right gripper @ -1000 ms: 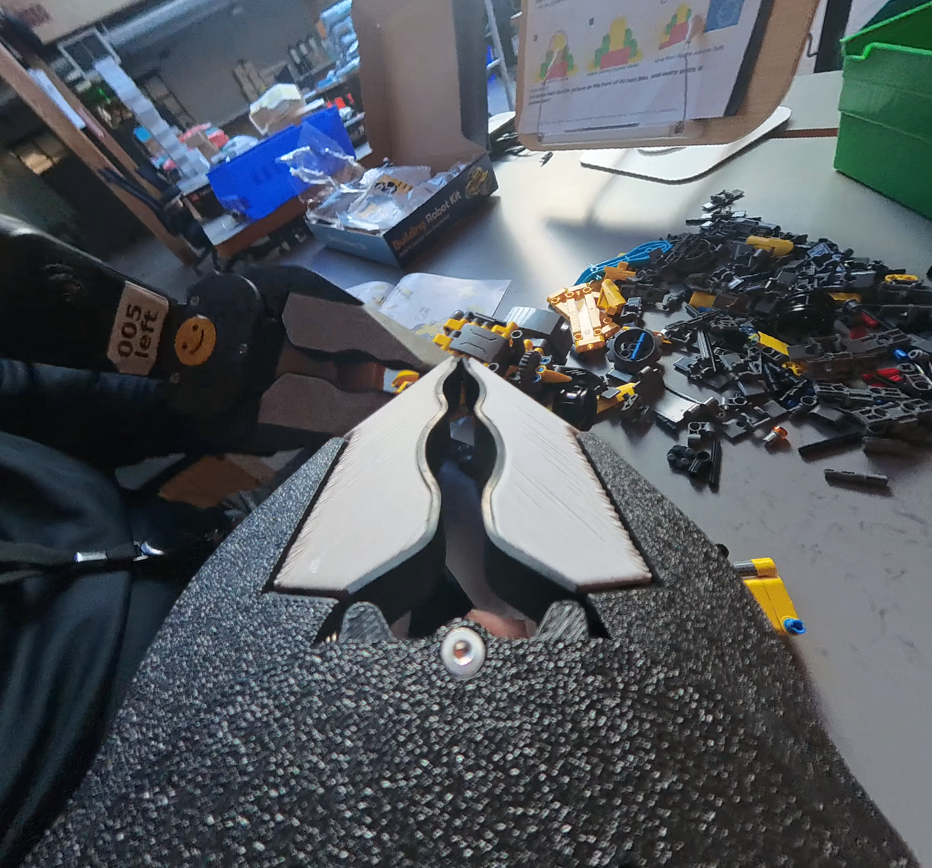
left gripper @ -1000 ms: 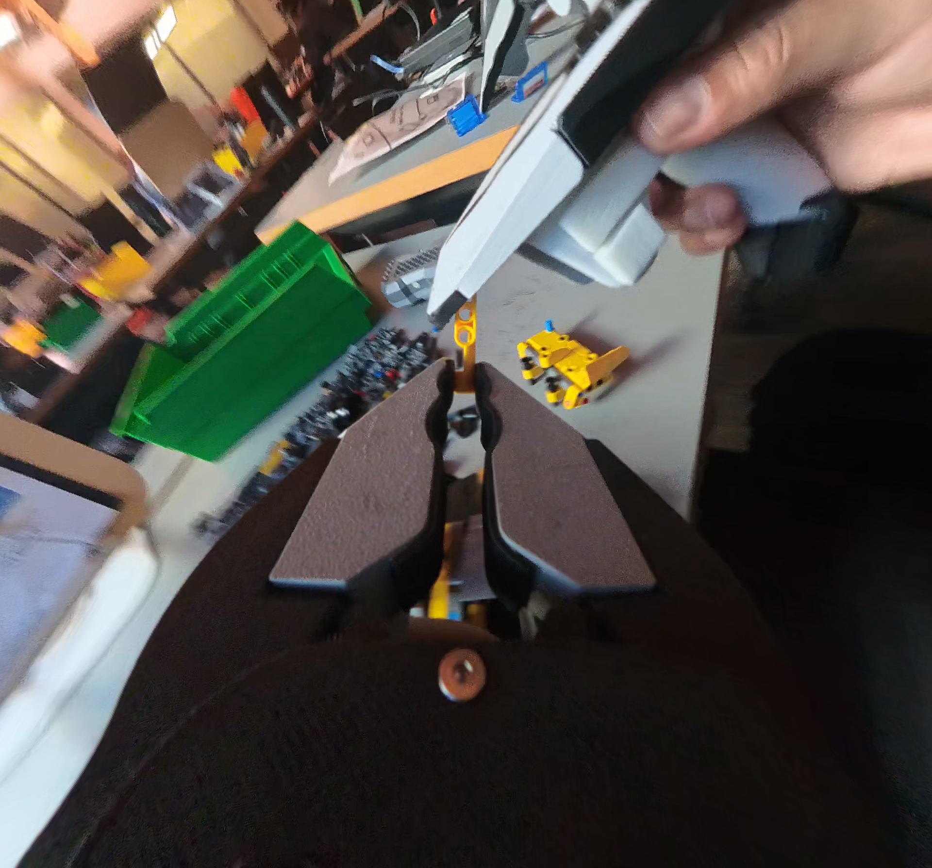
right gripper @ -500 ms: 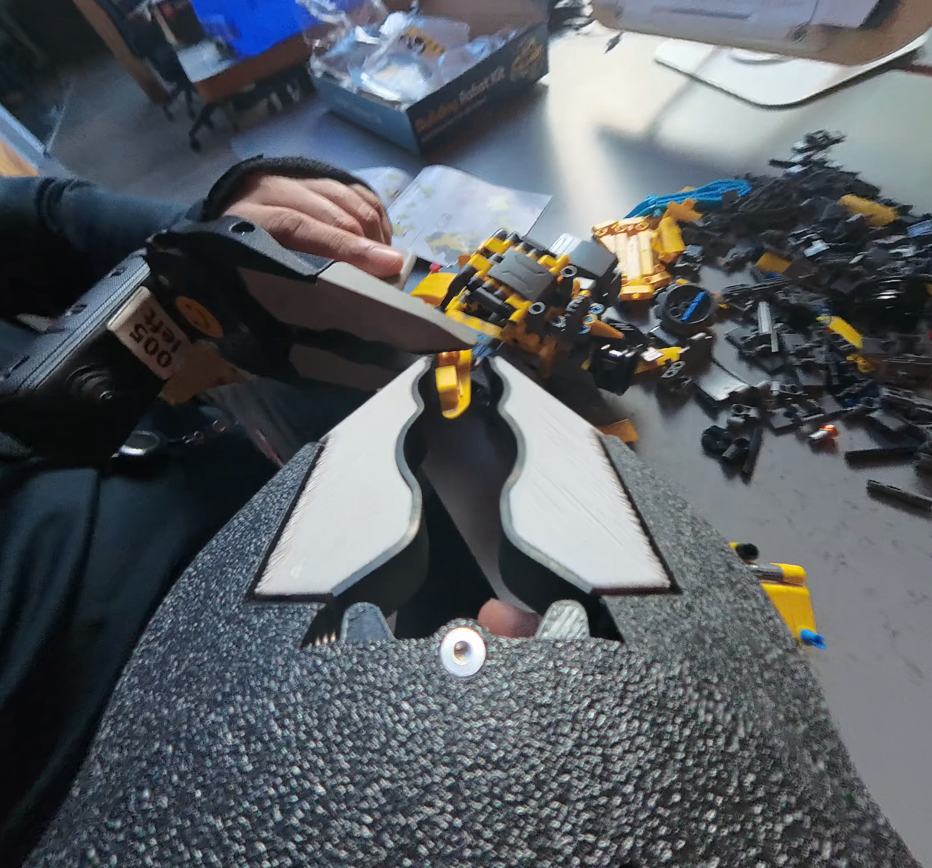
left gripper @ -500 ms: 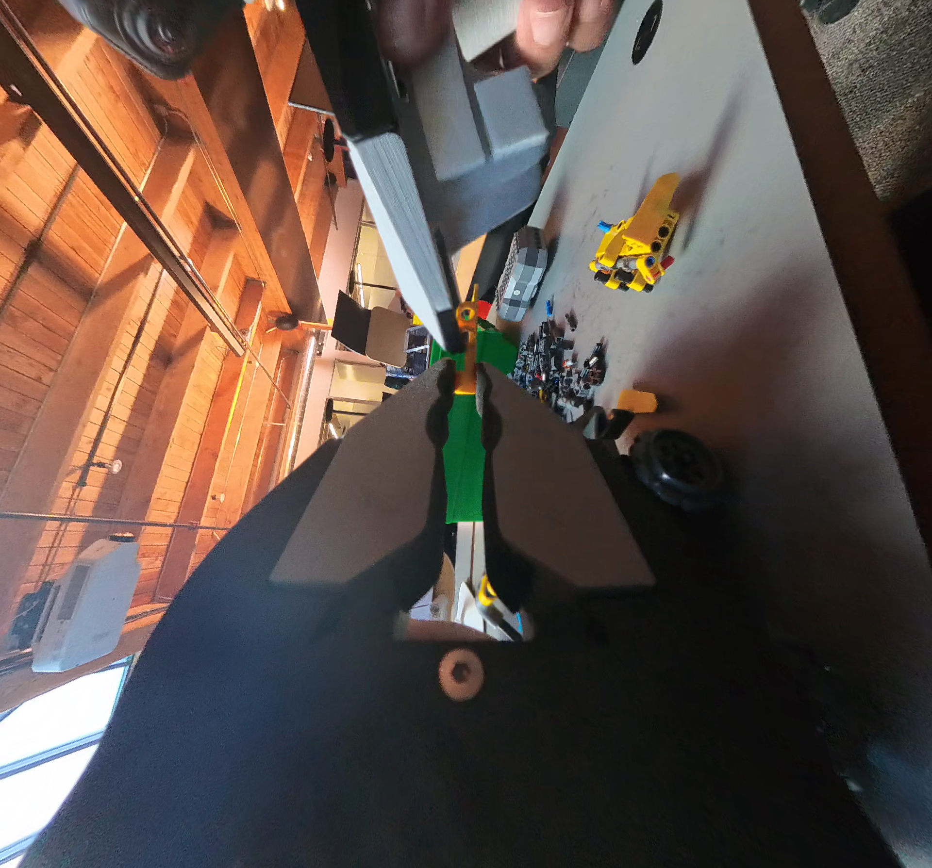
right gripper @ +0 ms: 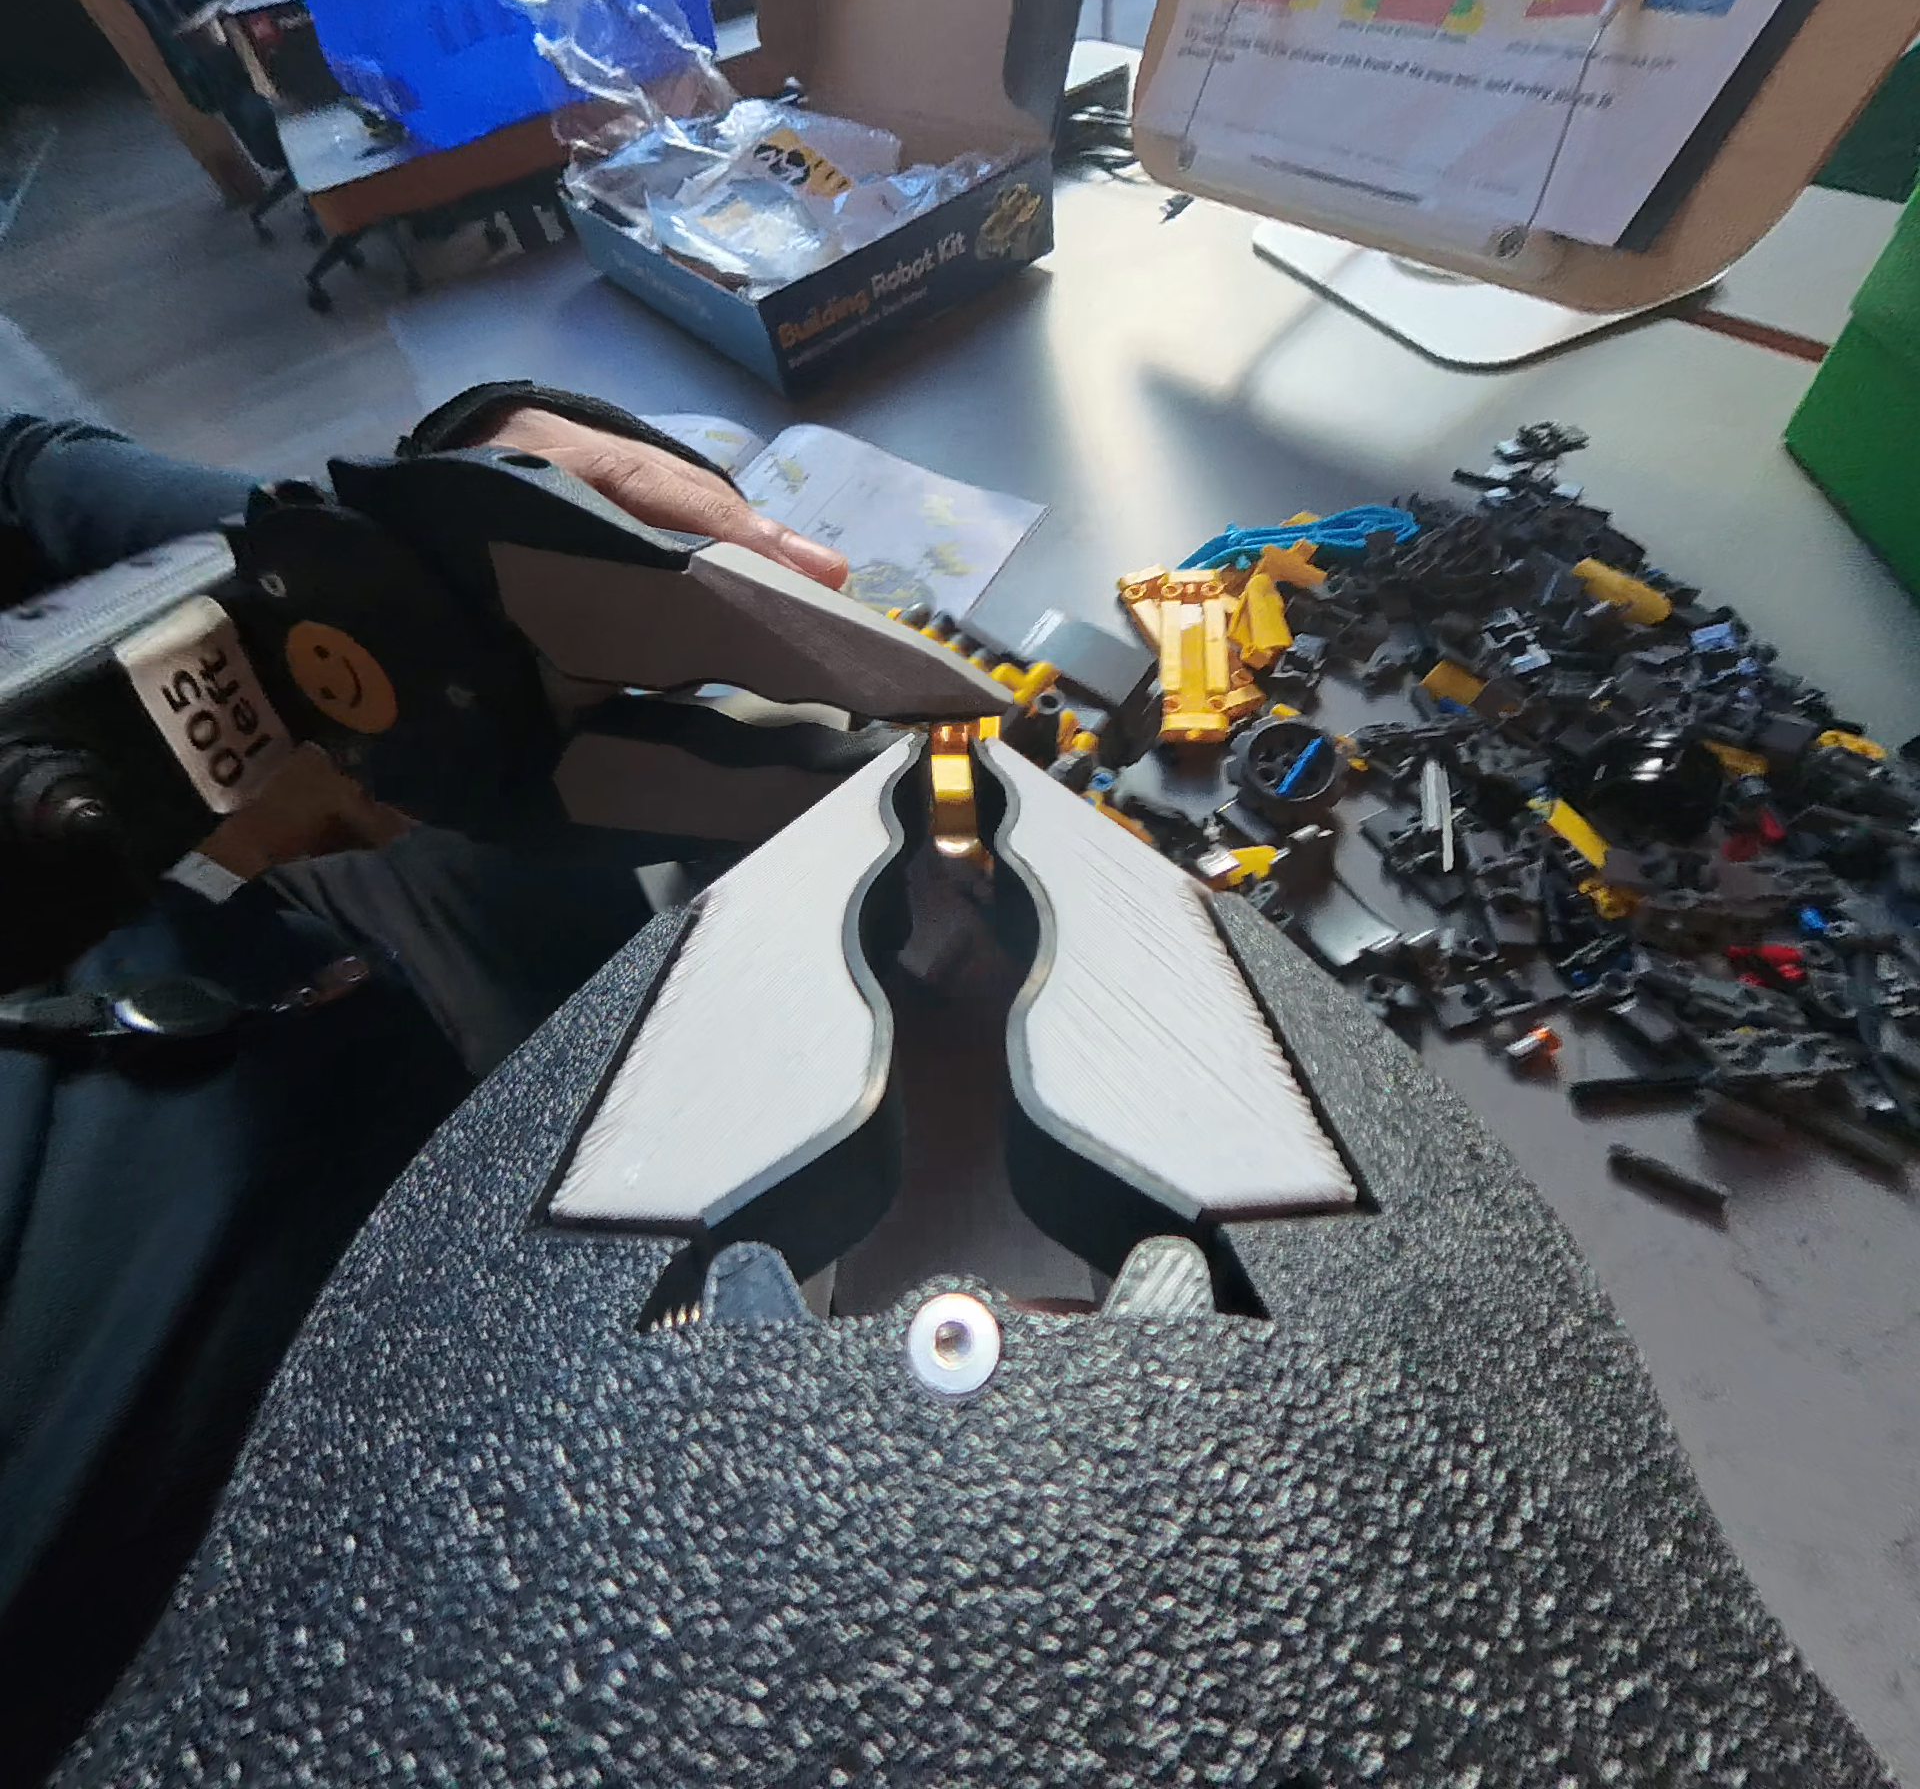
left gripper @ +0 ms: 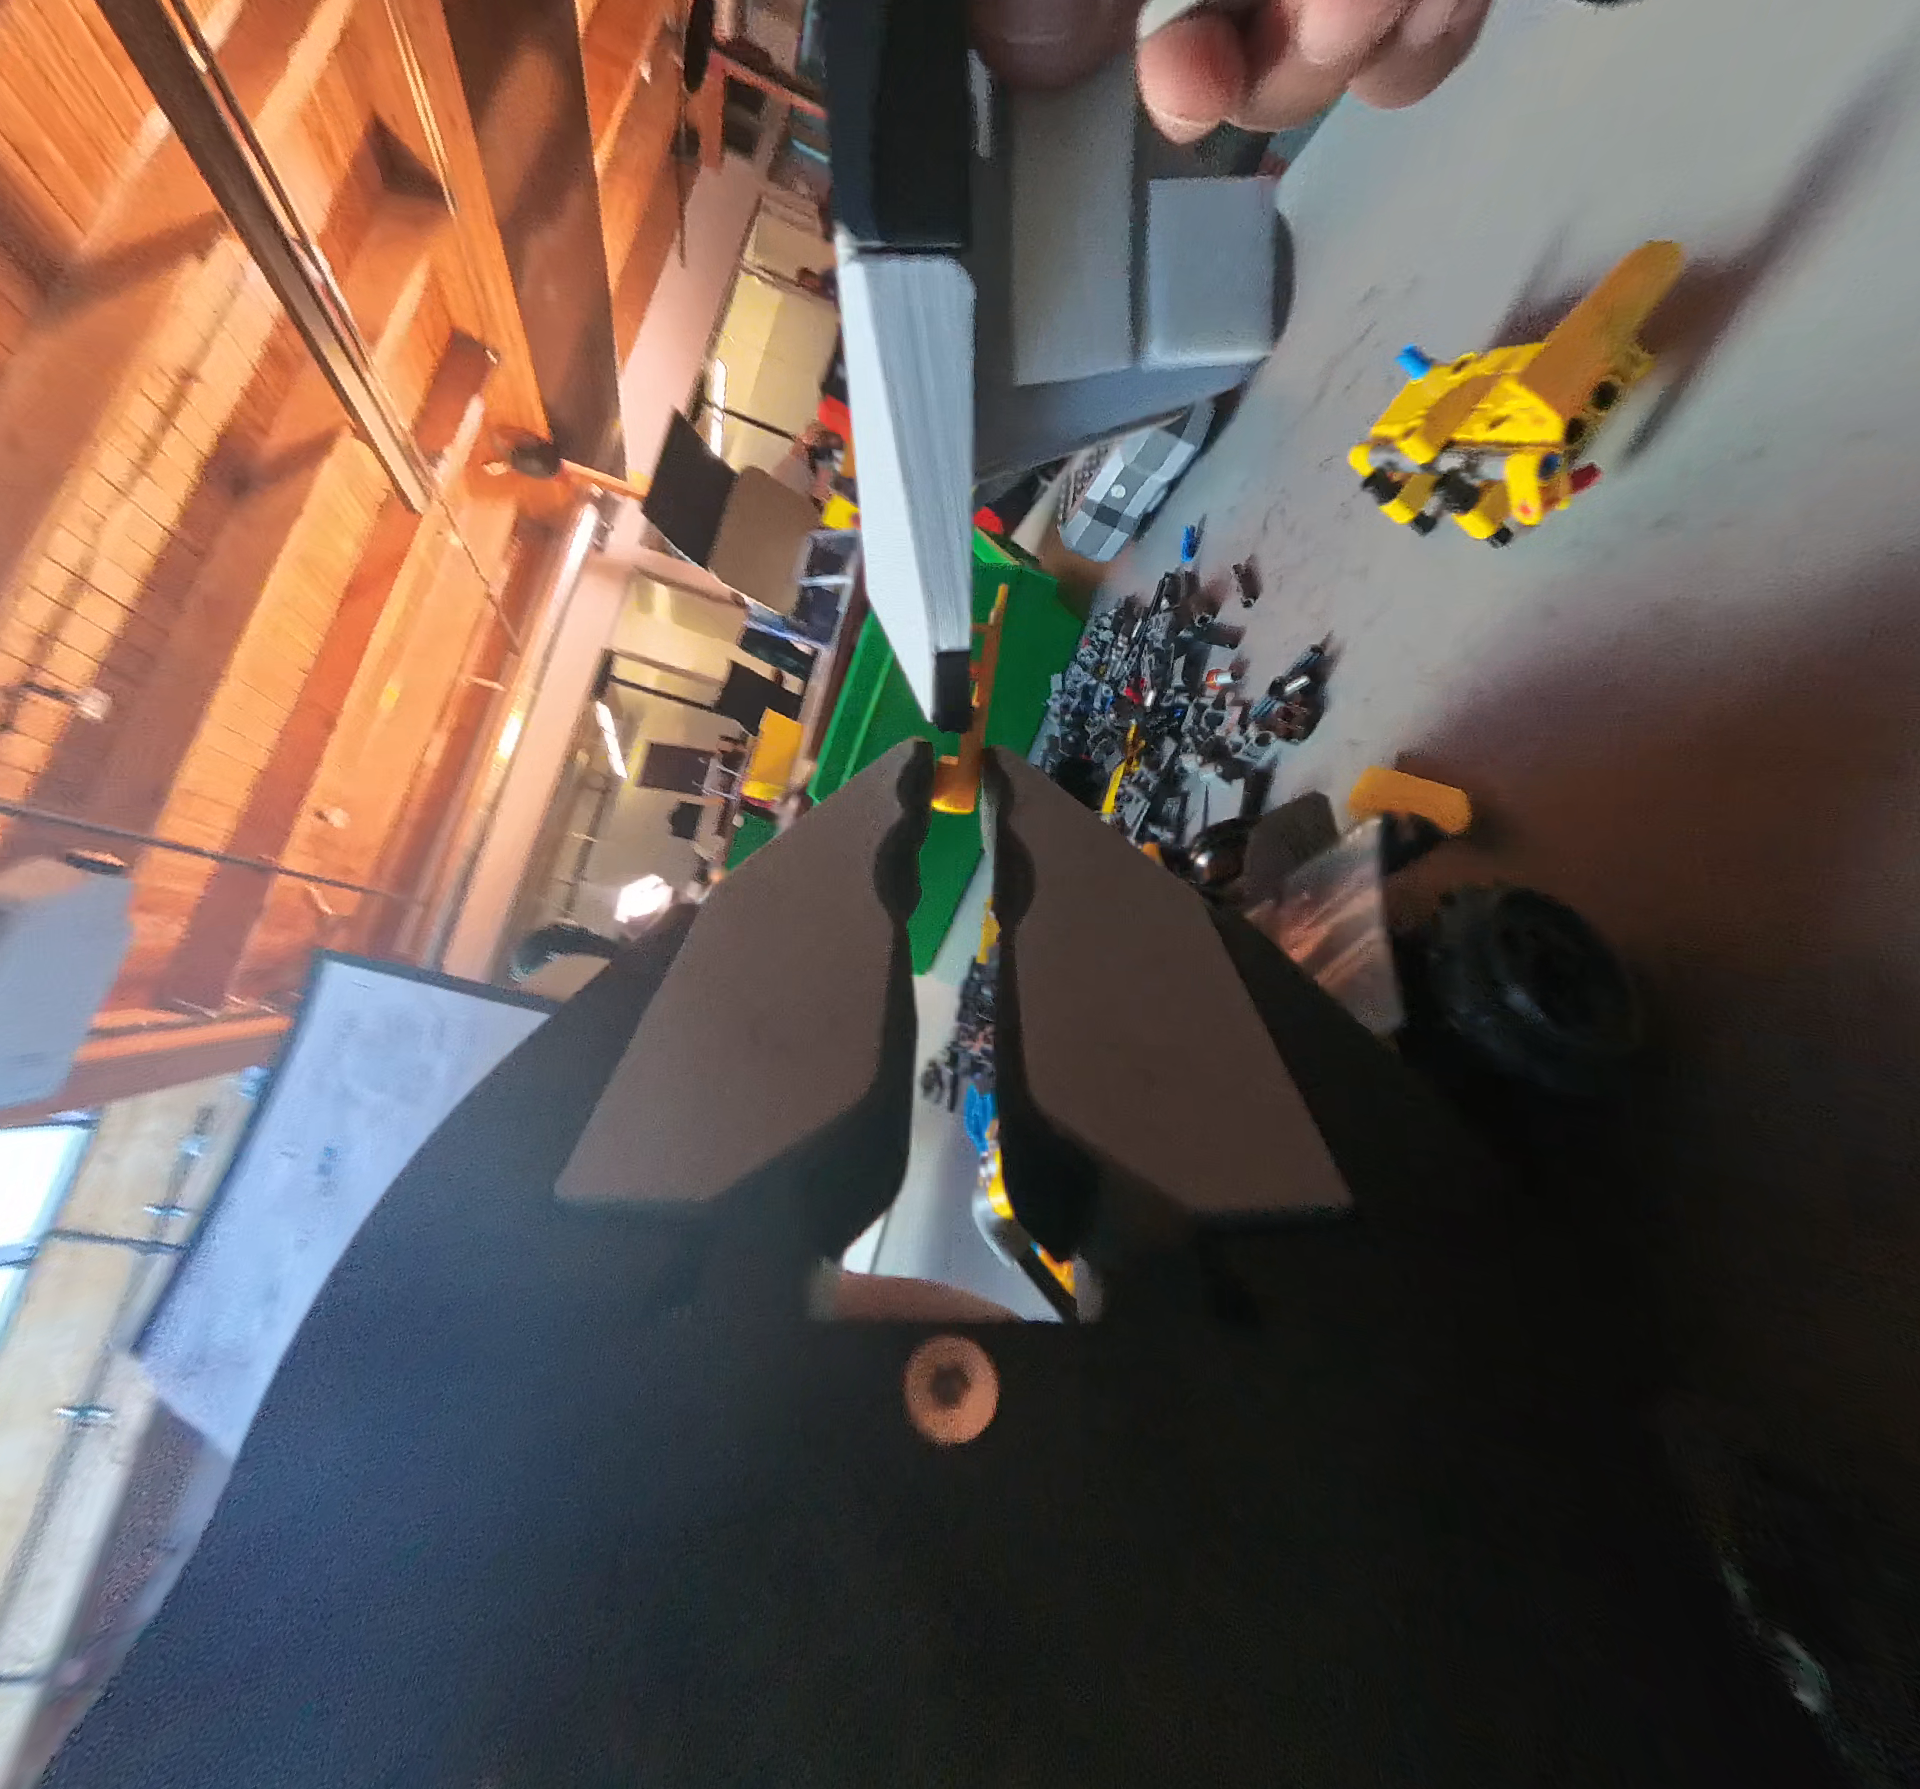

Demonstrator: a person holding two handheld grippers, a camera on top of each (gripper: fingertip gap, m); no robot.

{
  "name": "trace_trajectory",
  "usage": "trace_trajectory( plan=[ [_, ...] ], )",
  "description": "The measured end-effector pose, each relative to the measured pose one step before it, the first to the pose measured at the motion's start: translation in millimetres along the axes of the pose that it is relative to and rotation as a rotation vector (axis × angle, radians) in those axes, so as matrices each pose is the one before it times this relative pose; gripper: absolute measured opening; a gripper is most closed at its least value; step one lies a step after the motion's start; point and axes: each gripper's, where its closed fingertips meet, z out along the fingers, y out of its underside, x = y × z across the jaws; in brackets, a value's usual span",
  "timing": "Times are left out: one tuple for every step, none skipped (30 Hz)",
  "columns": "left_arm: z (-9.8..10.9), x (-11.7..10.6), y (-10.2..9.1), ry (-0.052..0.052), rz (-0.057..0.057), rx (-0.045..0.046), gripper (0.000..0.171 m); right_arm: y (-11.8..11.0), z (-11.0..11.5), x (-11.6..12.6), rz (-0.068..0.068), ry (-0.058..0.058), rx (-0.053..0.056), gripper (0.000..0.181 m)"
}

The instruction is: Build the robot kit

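Note:
My left gripper (left gripper: 954,763) is shut on the lower end of a thin yellow-orange beam (left gripper: 982,669), held in the air above the grey table (left gripper: 1558,181). My right gripper (right gripper: 951,752) meets it tip to tip, with its jaws closed narrowly on the same beam (right gripper: 951,783). In the left wrist view the right gripper's finger (left gripper: 914,492) comes down from above, held by a hand (left gripper: 1299,4), its black tip against the beam. In the right wrist view the left gripper (right gripper: 727,638) enters from the left, held by a hand (right gripper: 665,482).
A pile of black, yellow and blue parts (right gripper: 1558,804) covers the table's right. A small yellow assembly (left gripper: 1507,430) and a black wheel (left gripper: 1517,981) lie nearby. An open kit box (right gripper: 883,264), a booklet (right gripper: 883,513), an instruction board (right gripper: 1455,25) and a green bin (right gripper: 1870,389) stand behind. The tips of both grippers are at nearly the same place.
The left gripper has rolled onto its side while keeping hold of the beam. The right gripper opened, moved its tips around the beam and closed on it.

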Motion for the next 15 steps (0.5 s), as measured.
trace_trajectory(
  plan=[
    [5.97,-4.76,5.07,0.0189,-0.0363,-0.02392,0.006,-4.43,1.52,8.09,-0.0037,0.0111,-0.0014,0.008],
    [5.81,-7.65,5.9,0.0063,-0.0388,-0.03073,0.007,-4.44,1.56,10.24,-0.0062,0.0187,-0.0016,0.007],
    [5.11,-7.58,6.04,0.0105,-0.0507,-0.02836,0.012,-2.69,1.61,13.09,-0.0017,0.0281,-0.0103,0.007],
    [3.78,-6.72,6.8,0.0198,-0.0654,-0.03188,0.016,-1.05,2.0,13.98,0.0043,0.0295,-0.0165,0.007],
    [1.97,-6.74,6.31,0.0187,-0.0752,-0.02265,0.021,0.18,2.66,12.73,0.008,0.0199,-0.0177,0.007],
    [-0.46,-6.15,5.74,0.0224,-0.0759,-0.01044,0.025,2.56,3.65,12.01,0.0097,0.0169,-0.0264,0.007],
    [-2.8,-6.74,6.16,0.0209,-0.0796,-0.00747,0.029,6.04,4.81,10.95,0.0053,0.0157,-0.0426,0.007],
    [-4.99,-7.59,6.79,0.0191,-0.0873,-0.0049,0.031,8.26,5.93,10.3,-0.0042,0.0189,-0.0521,0.007],
    [-6.74,-6.47,6.88,0.029,-0.0915,0.00014,0.032,9.03,6.75,10.31,-0.0123,0.028,-0.0531,0.007],
    [-8.02,-5.47,7.97,0.0357,-0.0906,-0.0002,0.032,10.68,7.5,7.51,-0.0156,0.0206,-0.0626,0.007],
    [-8.88,-6.0,9.73,0.0298,-0.084,-0.00756,0.032,11.2,7.68,3.77,-0.0178,0.0064,-0.0689,0.008],
    [-9.23,-5.94,10.71,0.025,-0.0705,-0.0093,0.032,9.81,7.47,1.35,-0.0184,-0.0007,-0.0612,0.009],
    [-9.33,-6.28,10.98,0.0161,-0.0535,-0.00775,0.032,8.0,6.47,-0.67,-0.014,-0.0092,-0.0497,0.012],
    [-9.15,-7.34,11.72,-0.0005,-0.0385,-0.01117,0.033,5.66,5.63,-0.9,-0.0068,-0.0093,-0.0354,0.015],
    [-8.32,-7.39,11.67,-0.0102,-0.0304,-0.0131,0.033,2.91,4.27,0.78,-0.0039,-0.0018,-0.0179,0.019]
  ],
)
